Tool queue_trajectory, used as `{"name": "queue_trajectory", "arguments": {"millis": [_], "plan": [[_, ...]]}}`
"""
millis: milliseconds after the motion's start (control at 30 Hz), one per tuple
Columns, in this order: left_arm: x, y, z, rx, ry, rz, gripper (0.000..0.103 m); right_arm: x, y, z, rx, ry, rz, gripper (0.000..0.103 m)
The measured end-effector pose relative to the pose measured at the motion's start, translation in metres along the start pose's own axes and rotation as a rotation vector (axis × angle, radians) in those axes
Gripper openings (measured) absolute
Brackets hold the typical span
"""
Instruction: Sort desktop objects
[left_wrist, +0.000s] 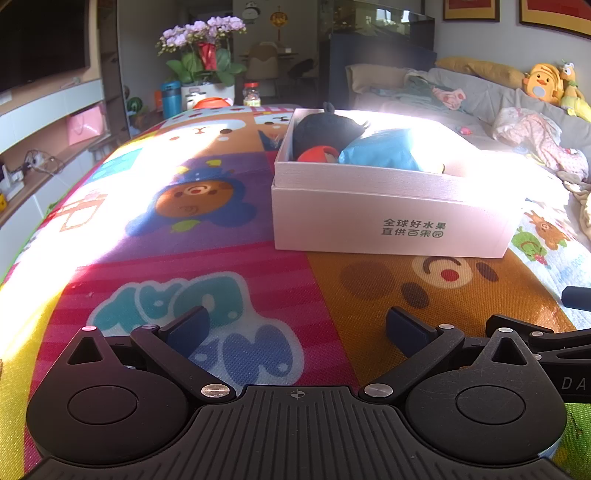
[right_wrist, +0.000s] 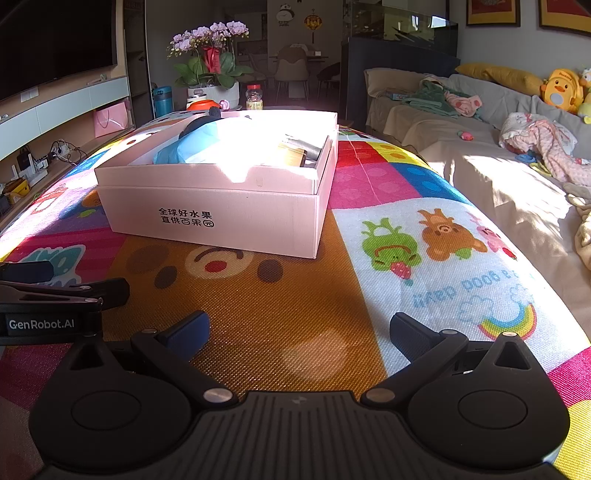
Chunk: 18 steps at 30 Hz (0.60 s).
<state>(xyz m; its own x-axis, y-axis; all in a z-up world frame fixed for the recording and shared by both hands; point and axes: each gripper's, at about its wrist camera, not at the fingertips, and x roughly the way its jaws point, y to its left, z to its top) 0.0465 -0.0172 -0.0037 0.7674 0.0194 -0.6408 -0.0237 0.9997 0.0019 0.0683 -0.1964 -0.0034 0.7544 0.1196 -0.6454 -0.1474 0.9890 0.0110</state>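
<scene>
- Living room setting: TV wall and shelf at left, potted orchid (right_wrist: 212, 55) at the far end of the desk, grey sofa (right_wrist: 461, 147) with clothes and a yellow duck backpack (right_wrist: 561, 90) at right.
- Desk is covered by a bright cartoon play mat (right_wrist: 295, 314); strong sun patches fall across the mat and the sofa.
- Left tool (left_wrist: 297, 328): fingers spread wide, nothing between them, hovering low over the mat at the seam between the pink and brown squares, well short of the box.
- Left tool also shows at the left edge of the right wrist view, beside the right one.
- White cardboard box (left_wrist: 388, 218) with black Chinese print sits on the mat ahead of both tools, lid off and top open.
- Inside the box, left to right: black round plush (left_wrist: 325, 129) at the back left, red item (left_wrist: 319, 153) at the front left wall, blue bag (left_wrist: 380, 151) in the middle, a dark and tan object (right_wrist: 306, 151) against the right wall; exact identity of that one unclear.
- Right tool (right_wrist: 299, 332): fingers spread wide and holding nothing, over the brown bear-face square, near the front of the box but apart from it.
- Teal bottle (right_wrist: 162, 99) and a small red-lidded jar (right_wrist: 254, 96) stand beyond the box near the orchid.
</scene>
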Motion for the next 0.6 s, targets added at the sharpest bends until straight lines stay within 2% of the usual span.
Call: {"name": "queue_trajectory", "arguments": {"millis": [600], "plan": [[-0.0011, 0.0049, -0.0001, 0.01, 0.007, -0.026, 0.103, -0.0001, -0.0005, 0.0001, 0.0, 0.0, 0.0, 0.103]]}}
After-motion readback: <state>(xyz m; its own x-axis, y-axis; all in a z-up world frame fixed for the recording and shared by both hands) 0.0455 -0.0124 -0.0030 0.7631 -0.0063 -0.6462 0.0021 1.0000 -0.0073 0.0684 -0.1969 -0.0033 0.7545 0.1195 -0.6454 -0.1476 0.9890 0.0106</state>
